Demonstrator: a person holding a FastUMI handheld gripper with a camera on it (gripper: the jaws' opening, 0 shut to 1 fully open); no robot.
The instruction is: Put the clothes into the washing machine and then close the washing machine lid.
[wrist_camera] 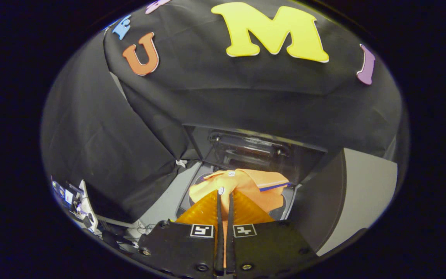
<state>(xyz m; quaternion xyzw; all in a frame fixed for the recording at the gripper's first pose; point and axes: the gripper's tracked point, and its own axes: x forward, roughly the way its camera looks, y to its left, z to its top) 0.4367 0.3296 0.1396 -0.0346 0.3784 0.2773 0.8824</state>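
Observation:
An orange shirt with a collar, white buttons and a dark blue trim hangs bunched from my gripper. Both fingers are closed tight on the cloth, with only a thin strip of fabric between them. The shirt sits just above the round opening of the top-loading washing machine, whose drum rim shows on either side of the cloth. Beyond the shirt the machine's dark lid stands raised and open, tilted back against the booth wall.
A light grey panel stands to the right of the machine. To the left, beyond the machine's grey top, lie cables and small electronic gear on a lower surface. Black cloth hangs close behind and to the left.

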